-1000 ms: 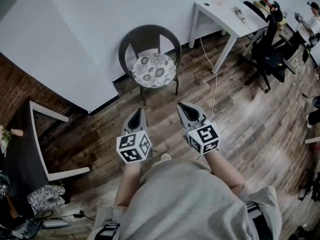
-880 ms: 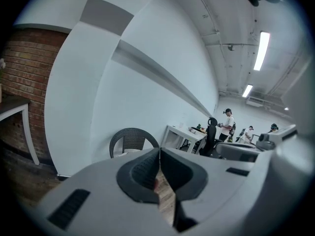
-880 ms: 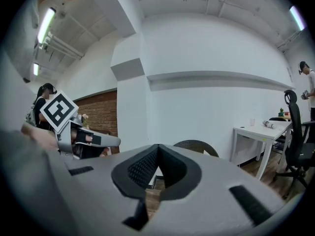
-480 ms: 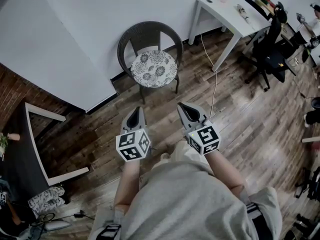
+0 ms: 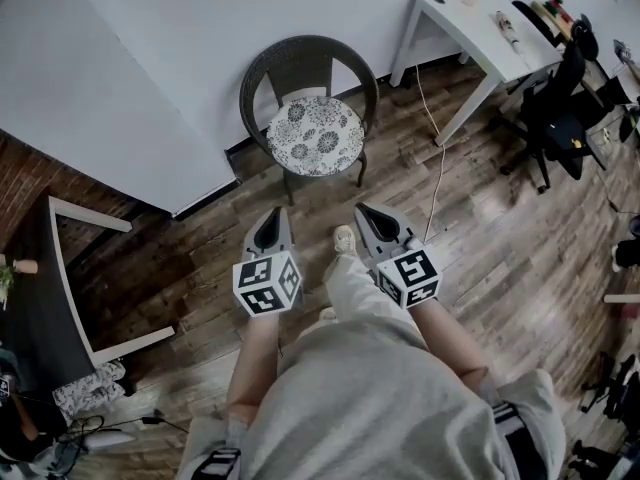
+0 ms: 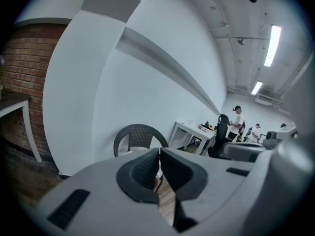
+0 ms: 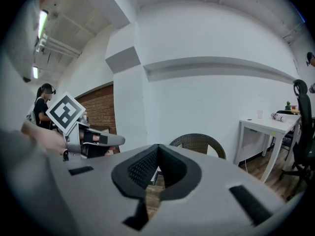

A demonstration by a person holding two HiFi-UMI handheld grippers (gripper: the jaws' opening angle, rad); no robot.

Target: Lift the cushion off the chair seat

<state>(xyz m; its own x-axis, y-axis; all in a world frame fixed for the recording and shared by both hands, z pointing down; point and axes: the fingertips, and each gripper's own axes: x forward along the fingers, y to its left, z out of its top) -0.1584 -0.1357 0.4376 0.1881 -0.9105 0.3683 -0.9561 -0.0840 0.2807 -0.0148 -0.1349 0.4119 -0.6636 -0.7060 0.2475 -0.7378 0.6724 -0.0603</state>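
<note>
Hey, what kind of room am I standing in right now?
Probably an office or shared workroom: a white desk stands against the wall, a black swivel chair sits beside it, and people stand farther along.

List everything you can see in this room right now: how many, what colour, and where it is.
chair: one, dark wicker, against the white wall, ahead of both grippers
cushion: one, pale with a dark floral print, lying on the chair seat
table: one, white, upper right by the wall
cable: one, white, trailing over the floor beside the table
office chair: one, black, far right
brick wall: one section, reddish, far left
floor: brown wooden planks
shoe: one, pale, between the grippers
left gripper: grey, jaws shut, empty, short of the chair
right gripper: grey, jaws shut, empty, short of the chair
</note>
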